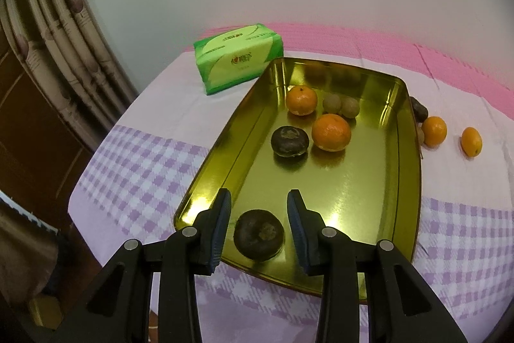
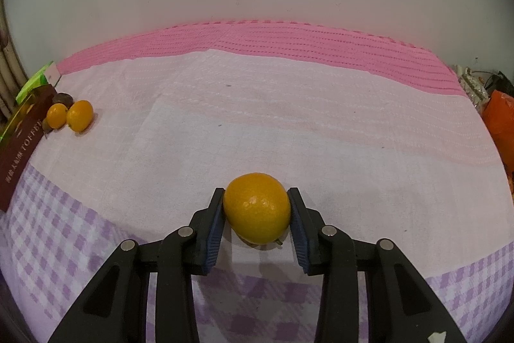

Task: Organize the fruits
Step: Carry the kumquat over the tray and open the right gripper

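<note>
A gold metal tray (image 1: 404, 169) lies on the cloth-covered table. In it are two oranges (image 1: 331, 132) (image 1: 301, 100), two small brown round fruits (image 1: 340, 105), a dark brown fruit (image 1: 289, 141) and a second dark brown fruit (image 1: 259, 235) near the front rim. My left gripper (image 1: 259, 204) is open, its fingers on either side of that front dark fruit with gaps. My right gripper (image 2: 256, 201) is shut on an orange (image 2: 257, 208) low over the cloth. Two more oranges (image 2: 70, 115) and a dark fruit (image 2: 62, 98) lie outside the tray's right wall.
A green tissue pack (image 1: 237, 57) lies behind the tray at the left. The tray's dark red outer wall (image 2: 19, 147) is at the right wrist view's left edge. Curtains (image 1: 57, 31) hang at the far left. An orange bag (image 2: 501, 124) is at the table's right end.
</note>
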`<state>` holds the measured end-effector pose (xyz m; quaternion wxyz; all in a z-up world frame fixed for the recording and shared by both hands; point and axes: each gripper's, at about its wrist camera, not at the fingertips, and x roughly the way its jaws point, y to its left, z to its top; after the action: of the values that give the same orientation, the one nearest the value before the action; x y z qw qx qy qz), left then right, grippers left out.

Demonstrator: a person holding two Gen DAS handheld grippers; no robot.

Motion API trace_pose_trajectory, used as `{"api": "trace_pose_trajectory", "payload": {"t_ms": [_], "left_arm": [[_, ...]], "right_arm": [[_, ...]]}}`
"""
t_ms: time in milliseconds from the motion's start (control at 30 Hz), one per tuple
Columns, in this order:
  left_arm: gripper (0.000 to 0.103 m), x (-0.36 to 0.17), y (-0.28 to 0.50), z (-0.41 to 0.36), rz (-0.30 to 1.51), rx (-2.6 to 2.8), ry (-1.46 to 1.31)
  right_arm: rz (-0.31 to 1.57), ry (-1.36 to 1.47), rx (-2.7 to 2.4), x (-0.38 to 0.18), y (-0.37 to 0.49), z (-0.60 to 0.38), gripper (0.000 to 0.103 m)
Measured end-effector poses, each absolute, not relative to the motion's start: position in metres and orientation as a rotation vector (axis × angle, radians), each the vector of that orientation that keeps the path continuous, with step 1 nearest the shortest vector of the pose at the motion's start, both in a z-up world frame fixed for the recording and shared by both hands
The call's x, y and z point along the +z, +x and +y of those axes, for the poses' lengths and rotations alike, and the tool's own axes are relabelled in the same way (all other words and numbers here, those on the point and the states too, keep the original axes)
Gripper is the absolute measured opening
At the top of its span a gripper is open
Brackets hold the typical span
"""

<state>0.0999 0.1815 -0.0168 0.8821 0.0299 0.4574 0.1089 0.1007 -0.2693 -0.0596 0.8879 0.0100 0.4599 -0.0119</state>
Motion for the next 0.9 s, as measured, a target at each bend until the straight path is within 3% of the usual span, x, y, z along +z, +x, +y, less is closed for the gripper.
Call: {"api": "trace_pose_trajectory", "payload": {"t_ms": [900], "left_arm": [[0.038, -0.001, 0.094, 0.201, 0.959, 0.266, -0.023]], "right_arm": [[0.887, -0.042, 0.478, 0.012, 0.082, -0.062, 0.035]]}}
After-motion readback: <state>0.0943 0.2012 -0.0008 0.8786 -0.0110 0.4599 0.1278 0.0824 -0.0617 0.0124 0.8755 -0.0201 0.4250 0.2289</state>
